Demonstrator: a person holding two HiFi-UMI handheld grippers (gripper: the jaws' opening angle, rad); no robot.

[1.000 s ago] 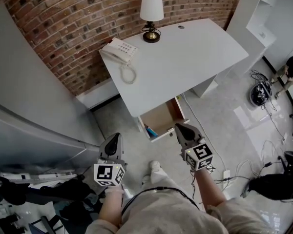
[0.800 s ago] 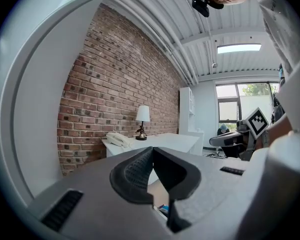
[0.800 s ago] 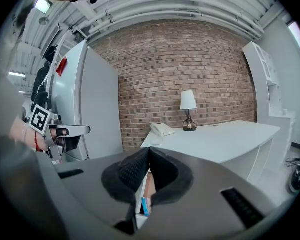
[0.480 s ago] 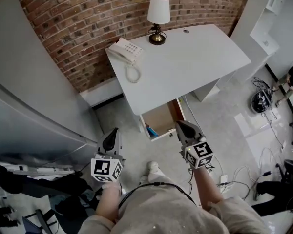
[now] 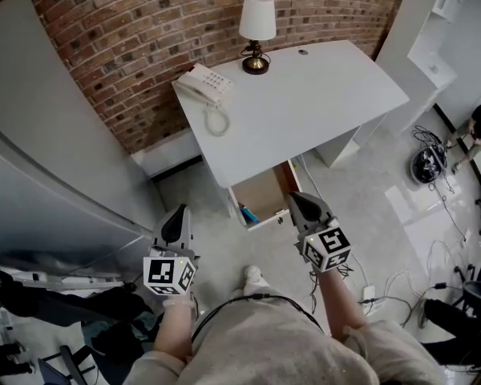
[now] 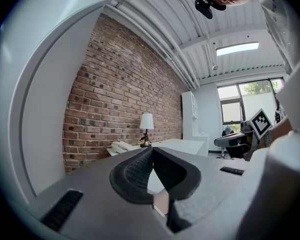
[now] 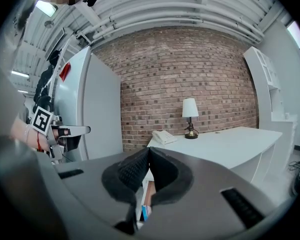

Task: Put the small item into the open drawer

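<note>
In head view's drawer (image 5: 266, 191), blue item (image 5: 246, 213); left gripper (image 5: 179, 213), right gripper (image 5: 299, 200) fingers pressed together.

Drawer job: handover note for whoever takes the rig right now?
Left gripper: shut, empty, held low over the floor, left of the drawer.
Right gripper: shut, empty, by the drawer's front right corner in the head view.
Drawer: open under the desk; a blue item lies at its front left.
Done: possibly the drop; can't confirm that the blue item is the small item.
Left: verify that. Neither gripper carries anything. The desk holds a phone and a lamp.
</note>
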